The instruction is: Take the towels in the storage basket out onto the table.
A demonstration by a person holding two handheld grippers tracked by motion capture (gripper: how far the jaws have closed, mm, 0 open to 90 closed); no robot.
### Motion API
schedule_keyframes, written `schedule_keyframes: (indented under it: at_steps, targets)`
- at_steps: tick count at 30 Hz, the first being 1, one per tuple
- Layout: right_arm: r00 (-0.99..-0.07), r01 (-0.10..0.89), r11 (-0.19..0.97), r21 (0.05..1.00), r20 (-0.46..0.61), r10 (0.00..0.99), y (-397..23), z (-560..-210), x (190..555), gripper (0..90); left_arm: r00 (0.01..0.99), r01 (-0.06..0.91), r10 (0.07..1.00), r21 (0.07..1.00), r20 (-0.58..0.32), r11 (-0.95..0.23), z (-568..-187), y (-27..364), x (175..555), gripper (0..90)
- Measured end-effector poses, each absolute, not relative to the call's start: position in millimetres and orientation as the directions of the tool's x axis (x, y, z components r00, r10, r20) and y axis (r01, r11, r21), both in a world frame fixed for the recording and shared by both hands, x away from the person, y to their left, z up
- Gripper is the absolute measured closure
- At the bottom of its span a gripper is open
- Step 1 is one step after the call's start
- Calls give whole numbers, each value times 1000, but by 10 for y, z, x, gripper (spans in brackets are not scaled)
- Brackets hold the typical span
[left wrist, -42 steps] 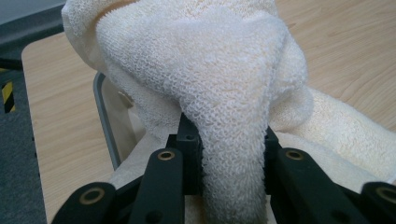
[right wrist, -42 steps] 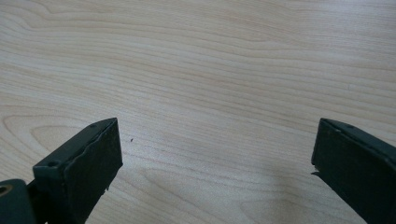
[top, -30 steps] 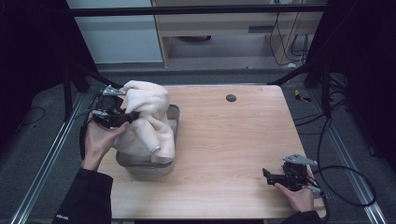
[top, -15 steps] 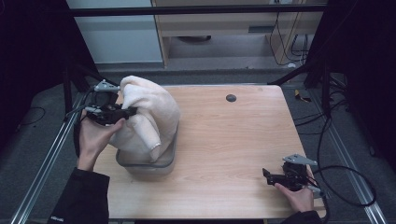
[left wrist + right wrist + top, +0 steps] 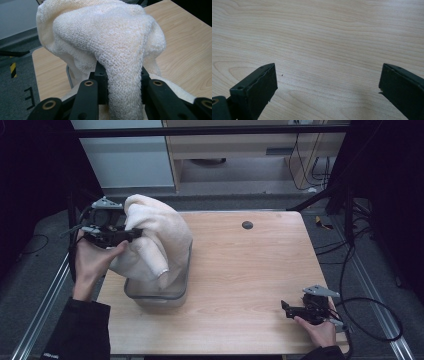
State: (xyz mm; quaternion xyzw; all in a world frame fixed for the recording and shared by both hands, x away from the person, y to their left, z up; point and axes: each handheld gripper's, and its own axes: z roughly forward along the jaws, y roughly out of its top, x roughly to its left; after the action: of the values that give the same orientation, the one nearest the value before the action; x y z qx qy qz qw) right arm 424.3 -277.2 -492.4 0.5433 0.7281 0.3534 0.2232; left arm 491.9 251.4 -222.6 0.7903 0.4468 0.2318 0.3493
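Fingers of my left gripper (image 5: 134,234) pinch cream terry towel (image 5: 157,240) above clear plastic tub (image 5: 184,285), far left; my right gripper (image 5: 286,307) spread, near right on wooden table (image 5: 250,270).

One cream towel (image 5: 155,237) hangs over one clear container (image 5: 157,292) at nine o'clock. One wooden table (image 5: 250,270) carries one dark spot (image 5: 247,225) at twelve. Two grippers.

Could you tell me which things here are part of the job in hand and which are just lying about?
In the job:
- towel, clamped in the left gripper
- clear container beneath it

Lying about:
- right gripper, open, idle over the table
- dark round spot
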Motion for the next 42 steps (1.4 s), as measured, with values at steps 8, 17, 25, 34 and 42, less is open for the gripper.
schedule_keyframes:
  at_steps: [8,17,25,34,42]
  targets:
    - [-309,633,157,758,61,949,-2773,-4922,4243,19,504,537,863,767,44,-353,-2082,2570,4860,712]
    - [-308,634,156,757,63,949,-2777,-4919,4242,19,520,517,852,773,57,-368,-1974,2593,4780,712]
    - [-306,637,150,756,69,950,-2778,-4917,4239,19,548,487,835,791,55,-372,-1884,2568,4708,712]
    - [-305,635,152,758,65,950,-2779,-4917,4239,19,584,449,809,805,66,-389,-1797,2483,4648,712]
    - [-306,633,153,759,64,950,-2782,-4916,4239,19,616,422,784,809,74,-408,-1733,2362,4603,711]
